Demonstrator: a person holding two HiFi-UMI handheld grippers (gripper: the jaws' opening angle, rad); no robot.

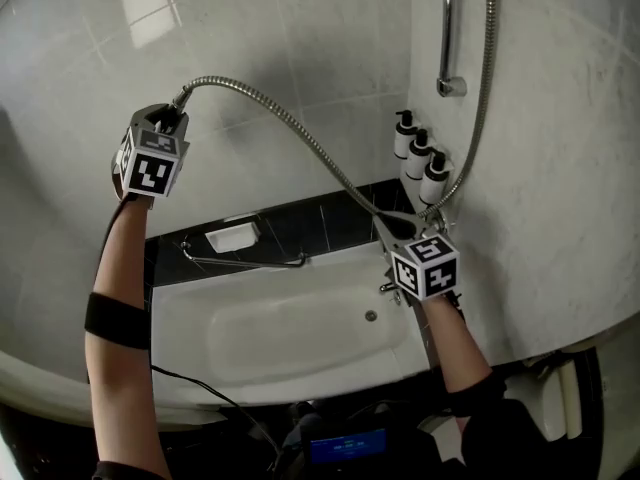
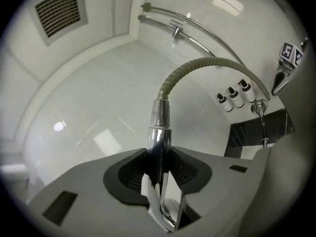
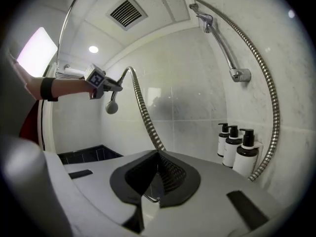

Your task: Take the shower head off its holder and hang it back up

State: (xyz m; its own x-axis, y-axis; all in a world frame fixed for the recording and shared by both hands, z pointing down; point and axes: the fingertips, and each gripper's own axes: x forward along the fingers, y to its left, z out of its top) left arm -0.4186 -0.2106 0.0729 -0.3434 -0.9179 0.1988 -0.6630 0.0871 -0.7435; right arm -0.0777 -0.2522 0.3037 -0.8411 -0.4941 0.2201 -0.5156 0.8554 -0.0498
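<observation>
My left gripper (image 1: pixel 172 116) is up at the left, shut on the chrome handle (image 2: pixel 159 132) of the shower head, which stands between its jaws. From the right gripper view the round shower head (image 3: pixel 111 106) hangs below that gripper, facing down. The metal hose (image 1: pixel 300 138) arcs from the handle down to the right, toward the tap. My right gripper (image 1: pixel 402 230) is low at the right, jaws shut, with the hose (image 3: pixel 143 112) running down to just behind their tips. The holder (image 3: pixel 206 19) sits high on the wall rail (image 1: pixel 447 28) with nothing in it.
Three pump bottles (image 1: pixel 420 153) stand on the right wall next to the hose's hanging loop. The white bathtub (image 1: pixel 200 308) lies below, with a soap dish (image 1: pixel 232 236) and a grab bar (image 1: pixel 245 261) on the dark band behind it. A ceiling vent (image 3: pixel 127 12) is overhead.
</observation>
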